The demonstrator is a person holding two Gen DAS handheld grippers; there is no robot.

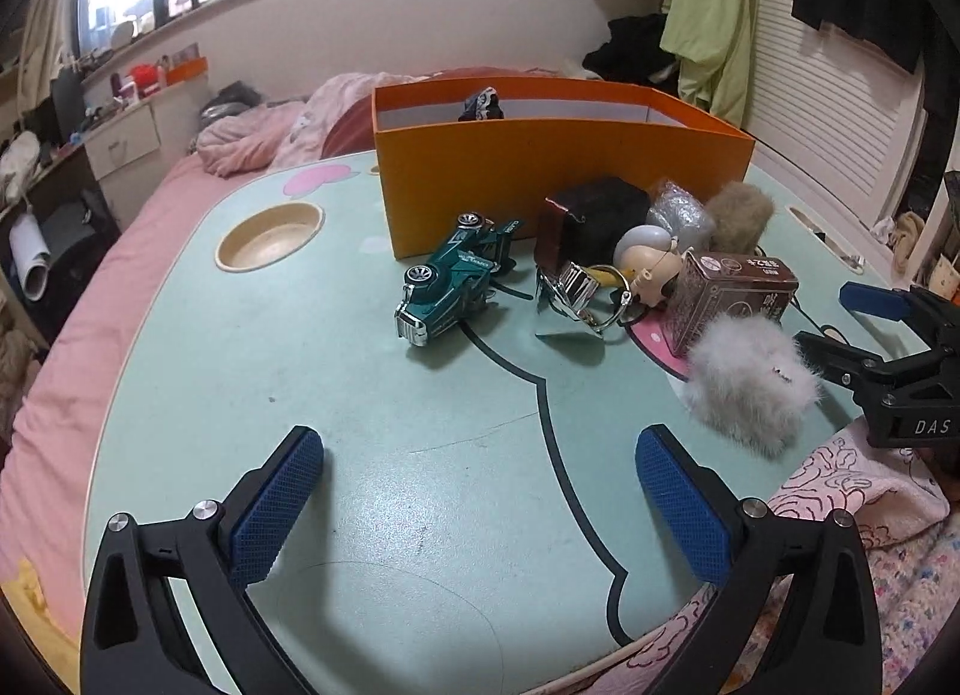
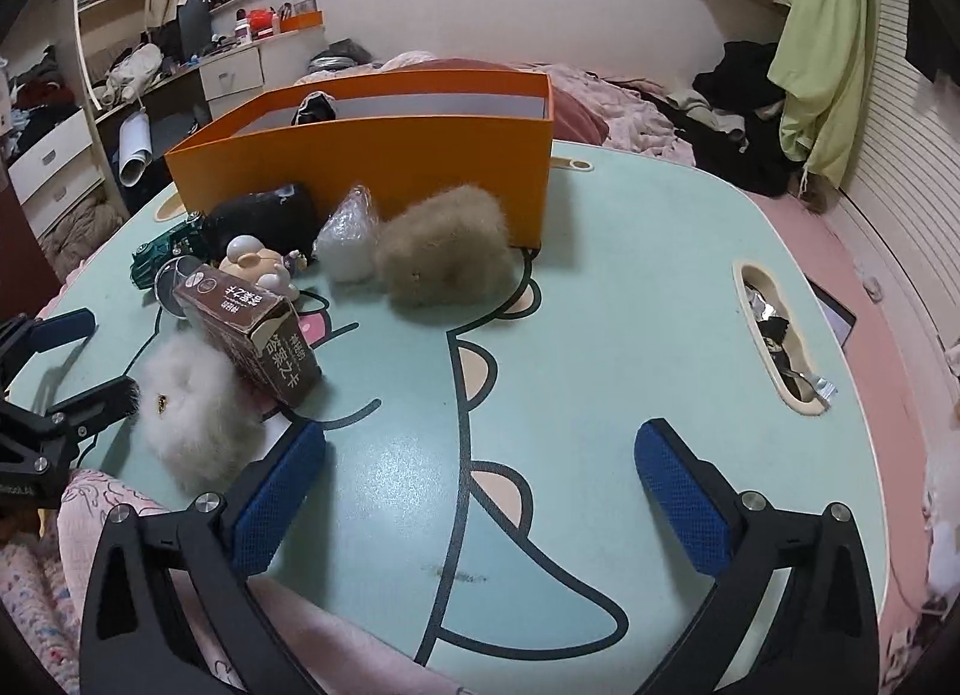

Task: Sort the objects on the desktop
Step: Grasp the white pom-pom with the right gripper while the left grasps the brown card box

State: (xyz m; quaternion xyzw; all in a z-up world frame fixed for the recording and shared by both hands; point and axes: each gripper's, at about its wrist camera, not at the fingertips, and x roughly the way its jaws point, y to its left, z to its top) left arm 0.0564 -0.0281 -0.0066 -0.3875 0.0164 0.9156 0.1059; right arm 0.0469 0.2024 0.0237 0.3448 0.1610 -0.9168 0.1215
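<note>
- We hold the left tongs [image 1: 480,506] spread wide over the near part of the mint-green worktop [image 1: 360,425], with nothing between the blue pads [image 1: 273,515].
- We hold the right tongs [image 2: 480,506] just as wide over bare worktop [image 2: 600,335], also with nothing between them; the left wrist view shows them at the right edge, close by the white fluffy ball [image 1: 750,386].
- The orange box [image 1: 558,179] stands open at the far side of the worktop; something dark [image 1: 482,104] shows over its rim, but we cannot tell what it is.
- The things to sort lie in a cluster in front of the box: a green toy truck [image 1: 447,290] tipped on its side to the left, and a dark block [image 1: 585,218] next to it.
- A shiny metal clip [image 1: 570,290] and a small figure's head [image 1: 651,263] lie further right.
- A brown card box [image 2: 252,329] lies tilted beside the white fluffy ball [image 2: 192,413].
- A tan fluffy ball [image 2: 447,248] touches the front wall of the orange box [image 2: 372,161], with a clear bag of white stuff [image 2: 348,242] just beside it.
- A round cup recess [image 1: 270,236] sits in the worktop to the left of the box.
</note>
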